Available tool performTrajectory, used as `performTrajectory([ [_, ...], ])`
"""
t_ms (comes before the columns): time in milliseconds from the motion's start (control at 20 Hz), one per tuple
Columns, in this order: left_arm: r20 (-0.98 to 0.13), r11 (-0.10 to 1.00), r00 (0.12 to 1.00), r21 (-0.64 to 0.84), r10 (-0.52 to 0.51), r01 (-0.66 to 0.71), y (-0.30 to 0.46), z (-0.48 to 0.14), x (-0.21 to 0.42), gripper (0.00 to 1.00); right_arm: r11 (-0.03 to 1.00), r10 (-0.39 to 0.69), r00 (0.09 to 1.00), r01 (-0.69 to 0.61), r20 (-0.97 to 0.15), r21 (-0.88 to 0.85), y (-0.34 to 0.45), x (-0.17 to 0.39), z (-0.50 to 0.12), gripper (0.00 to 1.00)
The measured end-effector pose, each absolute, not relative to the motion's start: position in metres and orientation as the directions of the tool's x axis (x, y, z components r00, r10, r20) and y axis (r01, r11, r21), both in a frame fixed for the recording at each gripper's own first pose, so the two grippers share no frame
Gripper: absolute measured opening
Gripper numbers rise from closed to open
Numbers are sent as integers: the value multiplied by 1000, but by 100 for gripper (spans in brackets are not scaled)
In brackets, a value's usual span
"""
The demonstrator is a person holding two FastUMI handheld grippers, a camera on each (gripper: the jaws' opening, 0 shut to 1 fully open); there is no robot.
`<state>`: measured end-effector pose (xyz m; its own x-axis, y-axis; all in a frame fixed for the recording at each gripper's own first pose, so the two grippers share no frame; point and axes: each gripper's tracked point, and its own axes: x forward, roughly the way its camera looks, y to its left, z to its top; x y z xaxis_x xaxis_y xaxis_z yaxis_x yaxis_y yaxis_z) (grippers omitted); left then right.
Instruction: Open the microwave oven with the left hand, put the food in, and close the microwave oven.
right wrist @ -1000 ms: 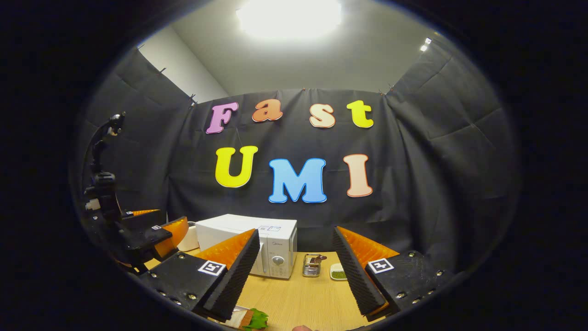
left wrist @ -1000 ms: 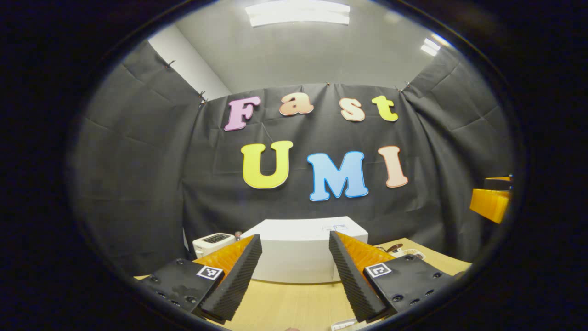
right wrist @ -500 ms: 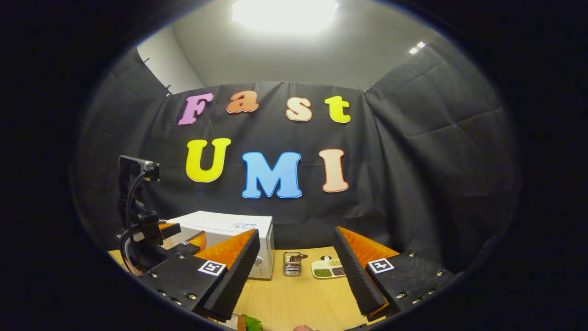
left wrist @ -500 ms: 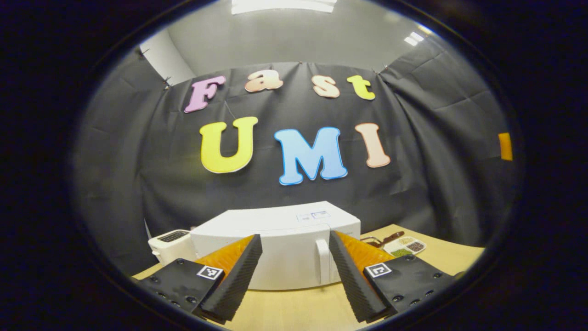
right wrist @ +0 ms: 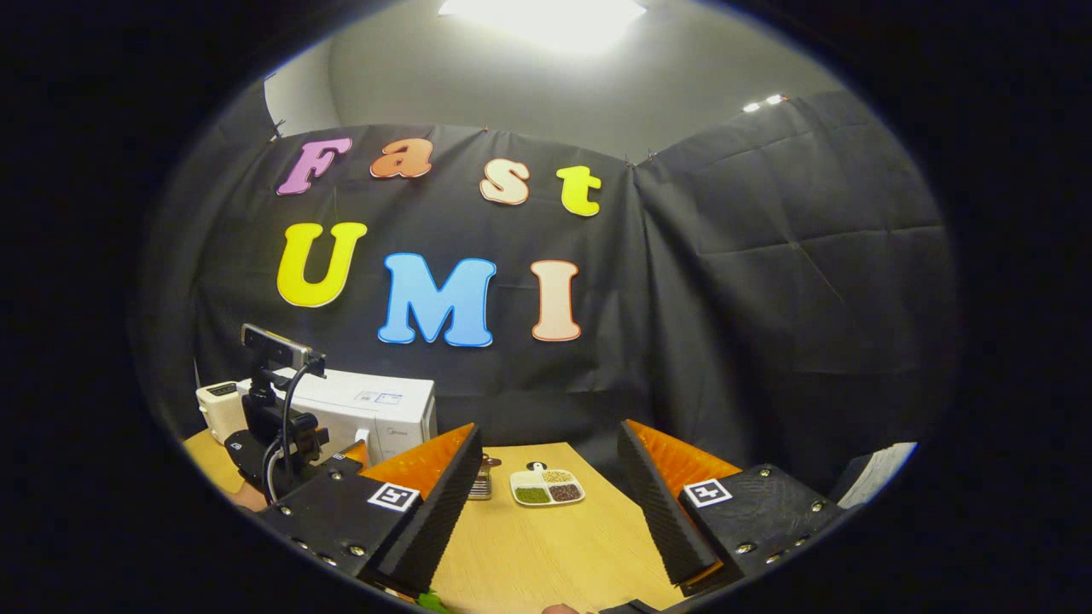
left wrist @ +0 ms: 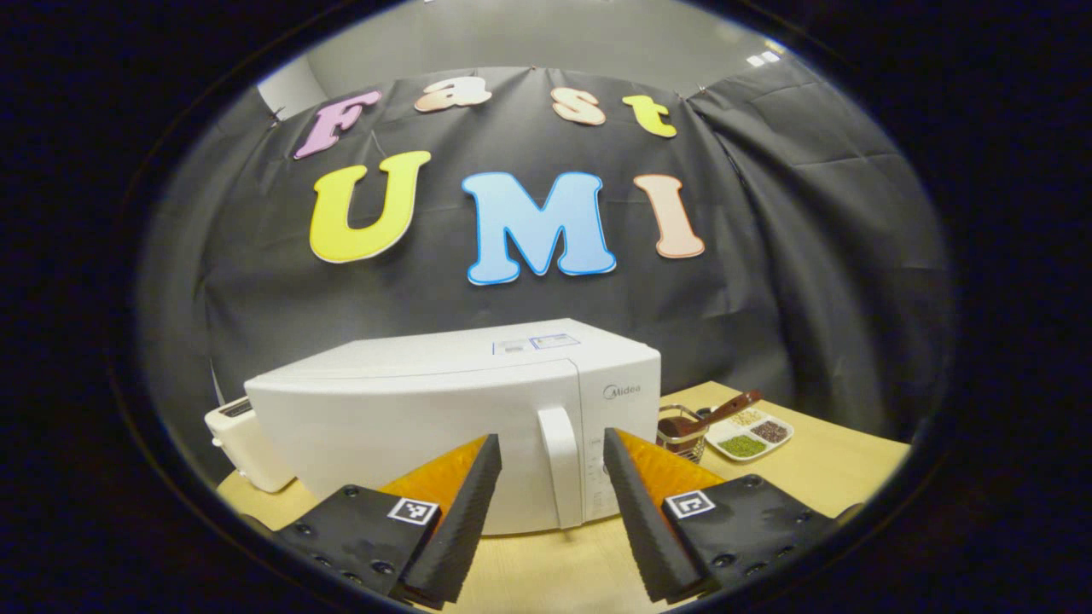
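The left gripper view faces the white microwave head-on: its door is shut, and the vertical handle stands between the spread fingers of the left claw, beyond their tips and not touched. A toaster sits left of the microwave, and a wire basket and a divided dish lie off to the claw's right.

The right gripper view adds the wooden counter under the right claw, which is open and empty. A green scrap, too little to identify, lies at the bottom edge beneath its left finger.
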<state>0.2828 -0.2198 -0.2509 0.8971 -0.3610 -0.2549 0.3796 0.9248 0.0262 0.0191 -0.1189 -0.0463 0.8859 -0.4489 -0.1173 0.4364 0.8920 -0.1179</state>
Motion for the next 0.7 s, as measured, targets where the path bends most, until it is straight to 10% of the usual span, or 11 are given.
performTrajectory([
  [450,-343,913,864,44,-368,406,-240,-305,308,59,850,-521,840,496,-149,-176,-126,8,-52,97],
  [700,-353,899,849,49,-393,436,-241,-302,309,26,855,-512,845,485,-155,-183,-122,11,-52,97],
])
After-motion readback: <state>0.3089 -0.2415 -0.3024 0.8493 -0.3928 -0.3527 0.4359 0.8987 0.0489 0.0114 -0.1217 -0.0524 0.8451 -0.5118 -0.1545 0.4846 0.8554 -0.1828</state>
